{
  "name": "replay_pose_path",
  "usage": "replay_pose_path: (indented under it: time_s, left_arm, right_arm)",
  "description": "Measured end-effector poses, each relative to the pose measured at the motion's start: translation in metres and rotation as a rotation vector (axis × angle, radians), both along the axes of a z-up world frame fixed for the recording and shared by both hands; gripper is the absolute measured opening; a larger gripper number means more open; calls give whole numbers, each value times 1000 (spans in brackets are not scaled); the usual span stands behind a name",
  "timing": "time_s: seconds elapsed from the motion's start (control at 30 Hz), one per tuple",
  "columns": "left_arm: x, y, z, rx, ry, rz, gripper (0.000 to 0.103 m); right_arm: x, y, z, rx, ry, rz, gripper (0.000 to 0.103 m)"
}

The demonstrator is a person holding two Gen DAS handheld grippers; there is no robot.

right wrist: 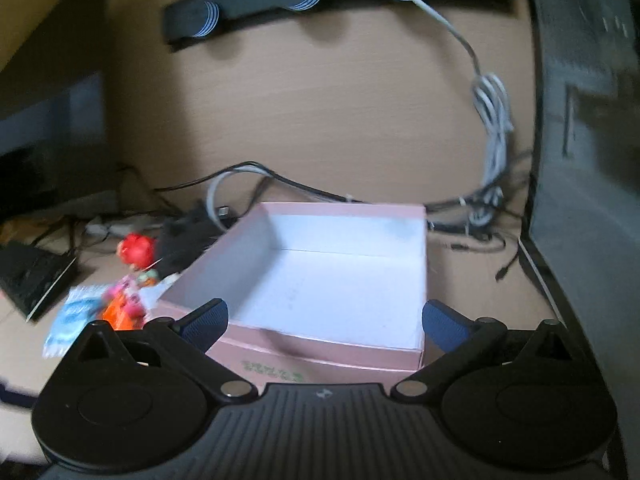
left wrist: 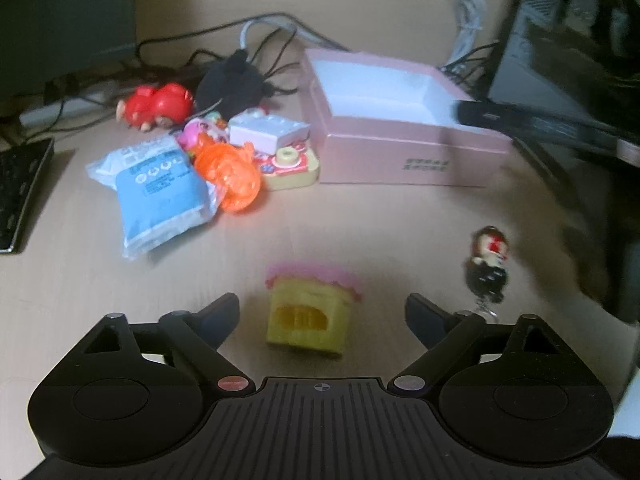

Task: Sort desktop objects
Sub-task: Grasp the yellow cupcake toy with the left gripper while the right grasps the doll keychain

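My left gripper (left wrist: pixel 322 312) is open, its jaws on either side of a small yellow toy house with a pink roof (left wrist: pixel 308 310) that stands on the desk. A dark figurine keychain (left wrist: pixel 486 266) lies to its right. A pile of toys lies at the back left: a blue packet (left wrist: pixel 160 192), an orange toy (left wrist: pixel 230 172), a red figure (left wrist: pixel 154 106). The pink box (left wrist: pixel 400 120) is open. My right gripper (right wrist: pixel 324 322) is open and empty, hovering at the near rim of the pink box (right wrist: pixel 425 260), whose white inside holds nothing.
A keyboard (left wrist: pixel 20 192) lies at the left edge. Black and white cables (left wrist: pixel 260 40) run behind the pile. A dark monitor (left wrist: pixel 560 60) stands at the right. A black power strip (right wrist: pixel 280 4) hangs on the back wall, with a white cable (right wrist: pixel 492 120) below it.
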State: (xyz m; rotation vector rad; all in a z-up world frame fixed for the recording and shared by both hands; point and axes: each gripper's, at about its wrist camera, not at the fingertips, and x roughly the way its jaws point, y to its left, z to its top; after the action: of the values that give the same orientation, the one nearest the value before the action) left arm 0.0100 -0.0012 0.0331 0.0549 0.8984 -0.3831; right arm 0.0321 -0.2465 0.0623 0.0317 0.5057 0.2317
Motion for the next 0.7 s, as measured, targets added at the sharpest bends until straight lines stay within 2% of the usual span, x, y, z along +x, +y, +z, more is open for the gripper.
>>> replay_pose_path:
  time_s: [0.07,0.1,0.13,0.23,0.33,0.4,0.47,0.53,0.7]
  left_arm:
    - [9,-3,-4,11,17,7,83]
    - [12,-4,-6,21,22,5,74]
    - [14,-6,-7,35,24,0,61]
    - [11,-10,-3,45,-22,-3,60]
    - [-3,-12,14,3,-167,5,58]
    - [-11,-16,18,-4,-257,33,58]
    - [-15,-21,13,22,-305,28,58]
    - [-16,-24,2,51,-292,17,58]
    - [-21,-16,-11,43,-251,45,59]
  right_arm:
    - [-14,-2,1,2,34,52,103]
    - [-22,-3,0,2,53,75,103]
    - [-30,-4,0,-6,73,98,103]
    - [-49,1,-4,-69,118,144,103]
    - [-65,11,-14,-146,130,158,103]
    - [-68,15,-19,-138,145,159,103]
    - [-68,19,-23,-109,171,148,103]
    - [-68,22,-27,-97,184,141,103]
    - [-69,26,-27,-111,185,156,103]
